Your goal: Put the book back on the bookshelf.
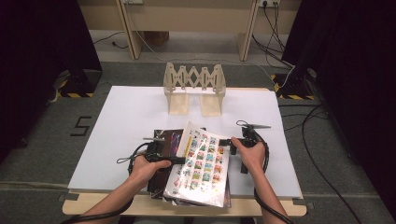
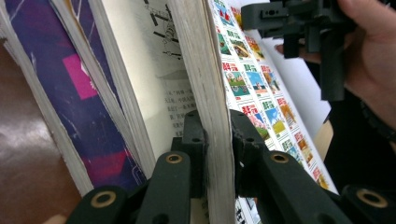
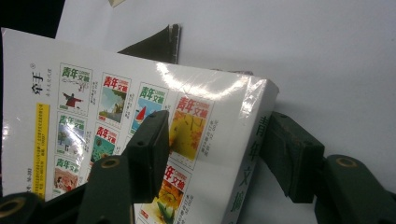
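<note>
Grey carpet surrounds a wooden desk covered by 1 large white sheet, with dark curtains at both sides and cables trailing on the floor to the right. At the far edge of the sheet stands 1 pale wooden rack with a zigzag top and 2 feet. Near the front edge lies a pile of books, though I cannot tell their exact number; the dark ones rest flat. 1 thick book, its glossy white cover printed with rows of small coloured pictures, is tilted up off the pile, its spine to the right.

2 hand-held grippers are at work, 1 in each of the person's hands. The left hand-held gripper has its jaws nearly closed, pressed on the page edge of the thick book, as the left gripper view shows. The right hand-held gripper stands wide, 1 jaw over the cover and the other just beside the spine; the pads do not appear to press on it. In the high view it sits at the book's right upper corner.
</note>
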Demonstrator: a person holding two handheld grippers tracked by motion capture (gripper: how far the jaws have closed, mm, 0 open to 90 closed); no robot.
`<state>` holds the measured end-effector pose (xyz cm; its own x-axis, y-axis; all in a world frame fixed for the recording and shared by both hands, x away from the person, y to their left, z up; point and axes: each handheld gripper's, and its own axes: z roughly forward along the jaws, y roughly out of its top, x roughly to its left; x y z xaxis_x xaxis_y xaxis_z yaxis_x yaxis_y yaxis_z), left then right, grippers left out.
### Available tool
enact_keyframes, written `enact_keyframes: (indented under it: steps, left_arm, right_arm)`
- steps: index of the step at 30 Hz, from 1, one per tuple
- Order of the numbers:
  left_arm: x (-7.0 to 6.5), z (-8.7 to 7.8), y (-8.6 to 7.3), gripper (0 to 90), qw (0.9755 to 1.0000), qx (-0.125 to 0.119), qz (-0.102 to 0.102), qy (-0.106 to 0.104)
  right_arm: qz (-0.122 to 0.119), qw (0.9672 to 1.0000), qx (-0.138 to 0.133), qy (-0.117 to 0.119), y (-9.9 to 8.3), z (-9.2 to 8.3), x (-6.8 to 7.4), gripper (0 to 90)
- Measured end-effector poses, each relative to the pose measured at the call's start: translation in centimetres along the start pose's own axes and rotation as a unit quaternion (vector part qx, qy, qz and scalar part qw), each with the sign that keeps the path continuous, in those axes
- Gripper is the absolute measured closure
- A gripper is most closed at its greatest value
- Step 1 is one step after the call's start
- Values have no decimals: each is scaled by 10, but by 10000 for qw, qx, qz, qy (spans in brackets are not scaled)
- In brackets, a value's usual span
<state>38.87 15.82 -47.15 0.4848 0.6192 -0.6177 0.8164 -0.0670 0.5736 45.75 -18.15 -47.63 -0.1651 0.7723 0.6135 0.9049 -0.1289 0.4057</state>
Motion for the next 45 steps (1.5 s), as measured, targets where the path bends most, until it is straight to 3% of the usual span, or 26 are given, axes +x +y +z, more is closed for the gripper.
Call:
enact_keyframes:
  steps: [3,8,12,17,20,22,23,25,28,29,34,35,36,45]
  left_arm:
    - [2,-1,2,770,9999,82,46,60]
    - [6,-2,2,762,9999,138,-20,76]
    - [7,-3,2,762,9999,116,-65,69]
    - [8,-3,3,758,9998,149,-56,75]
    - [8,-6,4,741,9998,184,38,81]
    - [8,-6,4,732,9998,171,57,80]
    - [7,-9,5,699,9997,130,146,113]
    - [7,-11,5,624,9996,88,223,163]
    - [7,-23,1,549,9958,-110,711,566]
    - [7,-23,1,529,9958,-110,711,566]
    - [4,-40,-5,429,9906,-463,928,896]
    - [4,-40,-5,416,9906,-463,928,896]
    - [3,-42,-7,407,9887,-513,1016,980]
    - [7,-44,-13,370,9865,-629,1059,1083]
  right_arm:
    - [-127,9997,-173,-130,2,-7,10,535]
    - [-145,9989,-439,48,4,-16,21,623]
    - [13,9995,-91,313,2,-5,21,605]
    - [27,9994,-21,358,3,-1,19,610]
    - [141,9967,114,797,10,-6,18,711]
    - [141,9960,118,873,12,-8,20,715]
    - [69,9962,159,848,14,-12,27,724]
    - [82,9947,83,1023,16,-17,32,735]
    - [-71,9932,-151,1155,18,-30,40,741]
    - [-71,9932,-151,1155,18,-30,40,741]
    - [-424,9936,-510,917,19,-49,59,741]
    - [-424,9936,-510,917,19,-49,59,741]
    - [-507,9934,-631,807,19,-54,64,741]
    - [-860,9895,-1075,446,23,-71,81,742]
